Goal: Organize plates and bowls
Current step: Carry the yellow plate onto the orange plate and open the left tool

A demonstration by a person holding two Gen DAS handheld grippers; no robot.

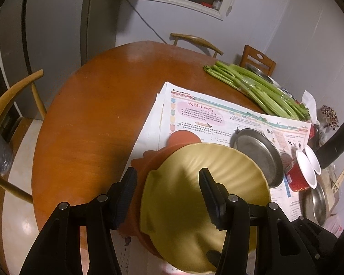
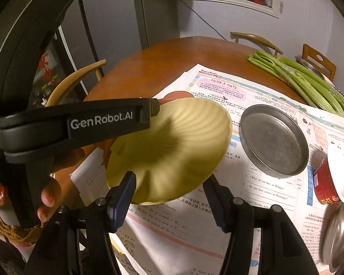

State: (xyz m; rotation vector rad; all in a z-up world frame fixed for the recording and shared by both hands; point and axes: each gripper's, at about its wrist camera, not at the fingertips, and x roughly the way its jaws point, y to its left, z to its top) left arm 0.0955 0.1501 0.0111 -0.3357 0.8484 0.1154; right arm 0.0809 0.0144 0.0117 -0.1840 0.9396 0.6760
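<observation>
A yellow scalloped plate [image 1: 195,194] lies on an orange plate [image 1: 183,139] on newspaper; it also shows in the right wrist view [image 2: 172,146]. My left gripper [image 1: 167,178] is open, its jaws wide apart, hovering over the yellow plate's left part; it also appears from the side in the right wrist view [image 2: 135,114]. My right gripper [image 2: 169,188] is open at the yellow plate's near edge, not holding anything. A round metal plate [image 2: 275,142] lies just right of the yellow plate. Red bowls [image 2: 332,178] with white insides lean further right.
Celery stalks [image 1: 259,84] lie at the back right of the round wooden table [image 1: 91,126]. A black bottle [image 1: 337,144] and a steel dish [image 1: 316,204] are at the right. Wooden chairs [image 1: 16,105] stand around the table. Newspaper [image 2: 217,229] covers the near side.
</observation>
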